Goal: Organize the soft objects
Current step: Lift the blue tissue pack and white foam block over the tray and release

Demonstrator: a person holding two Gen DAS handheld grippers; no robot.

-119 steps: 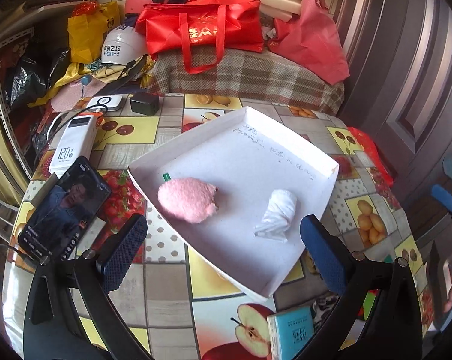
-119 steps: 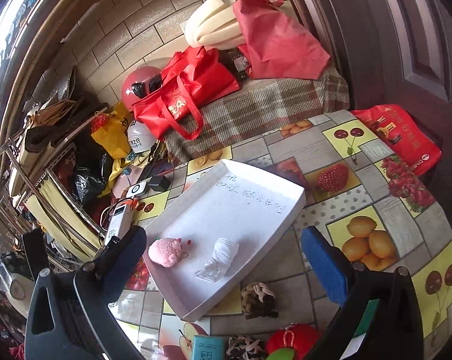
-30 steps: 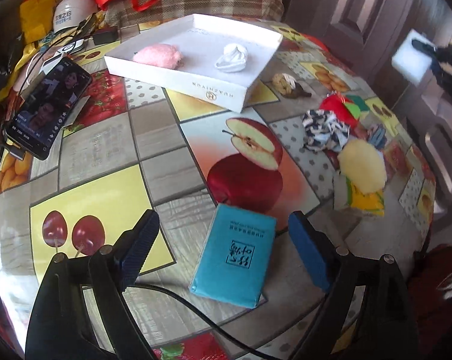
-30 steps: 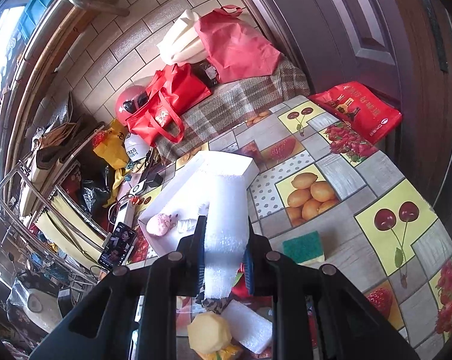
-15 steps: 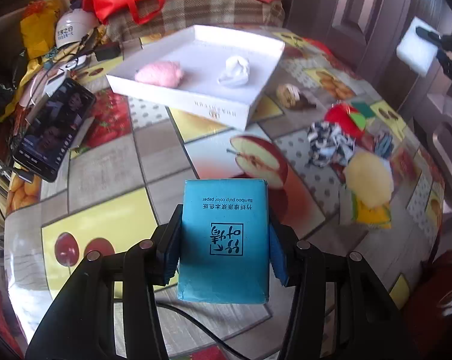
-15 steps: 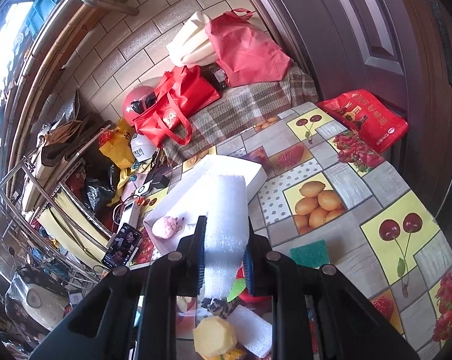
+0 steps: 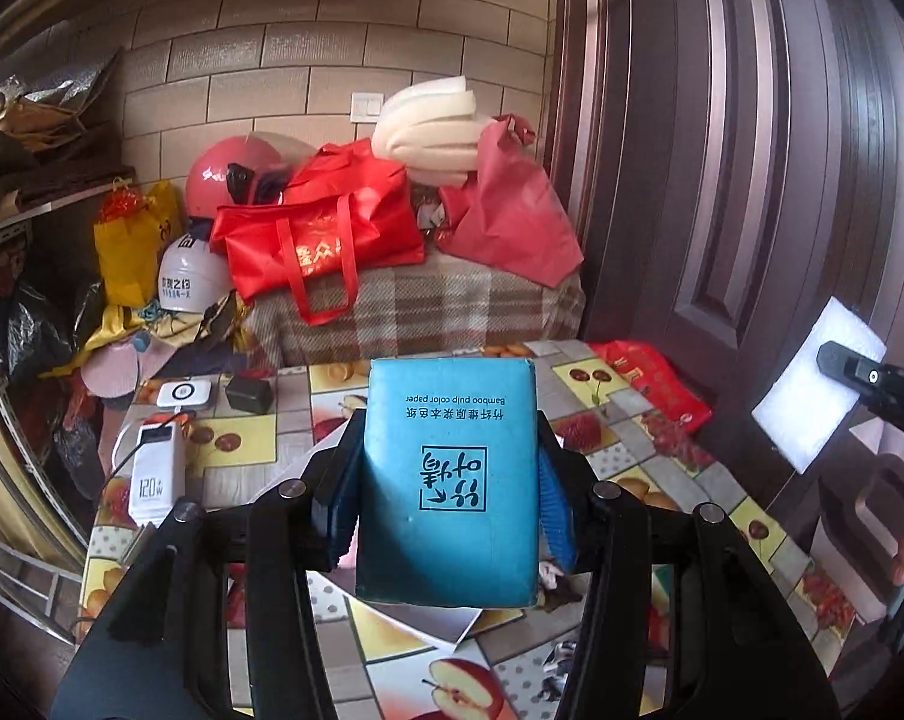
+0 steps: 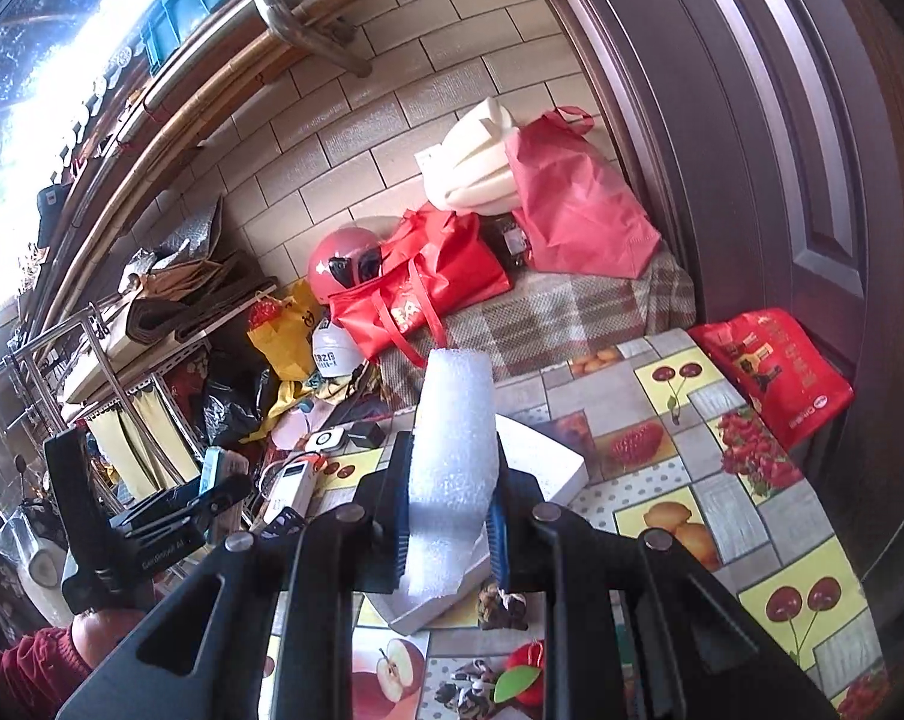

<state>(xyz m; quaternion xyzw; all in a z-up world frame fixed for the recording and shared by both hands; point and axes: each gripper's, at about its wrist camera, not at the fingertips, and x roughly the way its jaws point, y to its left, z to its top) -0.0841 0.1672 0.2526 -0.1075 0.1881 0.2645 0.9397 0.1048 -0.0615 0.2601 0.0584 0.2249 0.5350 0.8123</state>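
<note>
Fruit-print table [image 8: 679, 468] lies below; your left gripper [image 7: 446, 498] clamps the blue tissue pack [image 7: 449, 480] mid-frame, your right gripper [image 8: 449, 516] pinches white foam [image 8: 452, 456]. Carry both over the white tray [image 8: 547, 468], then release.

Tissue pack [image 7: 446, 480] glossy plastic wrap; foam block [image 8: 452, 468] white, bubbly, matt.

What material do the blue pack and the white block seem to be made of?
Blue rectangular pack: probably tissues in a matte soft plastic wrap; it is printed "Bamboo pulp color paper", and its corners are rounded.
White rectangular block: likely packing foam, matte; its surface is finely bubbled and it narrows where the pads squeeze it.
</note>
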